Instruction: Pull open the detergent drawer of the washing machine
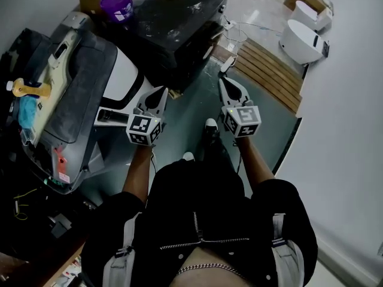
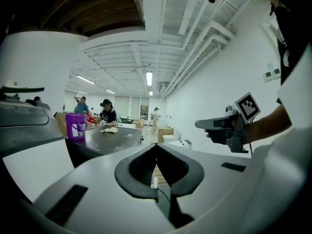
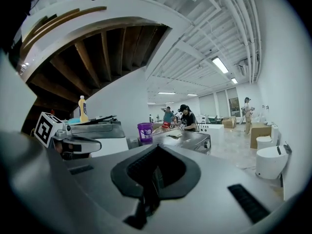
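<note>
The washing machine [image 1: 78, 94] stands at the left of the head view, with a grey top and a white front [image 1: 127, 76]. A dark panel [image 1: 111, 116] sits on its near front corner; I cannot make out the detergent drawer. My left gripper [image 1: 161, 92] hangs in the air just right of that white front, touching nothing, its jaws shut and empty. My right gripper [image 1: 224, 84] floats further right over the floor, also shut and empty. The left gripper view [image 2: 156, 147] has the machine [image 2: 29, 126] off to its left. The right gripper view [image 3: 157, 151] looks across the room.
A dark machine [image 1: 173, 23] with a purple bucket [image 1: 116, 3] on it stands ahead. A wooden pallet [image 1: 269, 70] and white toilets [image 1: 302, 40] lie to the right. A yellow bottle [image 1: 27, 88] rests on the washer. People [image 2: 107, 113] work far off.
</note>
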Demonstrator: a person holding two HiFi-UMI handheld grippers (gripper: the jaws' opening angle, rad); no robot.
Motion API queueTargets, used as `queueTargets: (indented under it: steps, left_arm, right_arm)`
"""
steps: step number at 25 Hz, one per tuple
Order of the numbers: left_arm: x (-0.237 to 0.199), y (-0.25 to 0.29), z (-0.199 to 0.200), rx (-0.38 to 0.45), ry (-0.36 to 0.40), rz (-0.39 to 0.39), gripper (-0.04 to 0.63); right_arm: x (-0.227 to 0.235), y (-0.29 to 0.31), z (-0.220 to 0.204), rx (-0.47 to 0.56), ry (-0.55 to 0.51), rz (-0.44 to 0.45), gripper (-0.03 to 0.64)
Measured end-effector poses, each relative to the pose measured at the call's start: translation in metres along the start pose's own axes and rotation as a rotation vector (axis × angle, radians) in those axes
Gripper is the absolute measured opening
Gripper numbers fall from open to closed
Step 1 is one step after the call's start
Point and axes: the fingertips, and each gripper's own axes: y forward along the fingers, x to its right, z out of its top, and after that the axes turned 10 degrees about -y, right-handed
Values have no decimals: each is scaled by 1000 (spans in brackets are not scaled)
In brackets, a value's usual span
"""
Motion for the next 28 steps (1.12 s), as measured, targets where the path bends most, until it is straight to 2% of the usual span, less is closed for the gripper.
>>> queueTargets:
  steps: [13, 22, 25, 28]
  left_arm:
    - [-36, 106, 34, 4, -34, 119, 18]
    - [-45, 170, 42, 9, -59, 210, 18]
    - [-43, 182, 38, 8, -61, 215, 18]
    - [-44, 188, 32, -4, -67, 211, 18]
  right_arm:
    - [69, 119, 17, -3, 26, 184, 6]
    - [100, 181, 10, 26, 40, 371, -5]
    - [105, 195, -3, 23, 14, 384, -5]
    - [106, 203, -25, -45, 22, 380, -5]
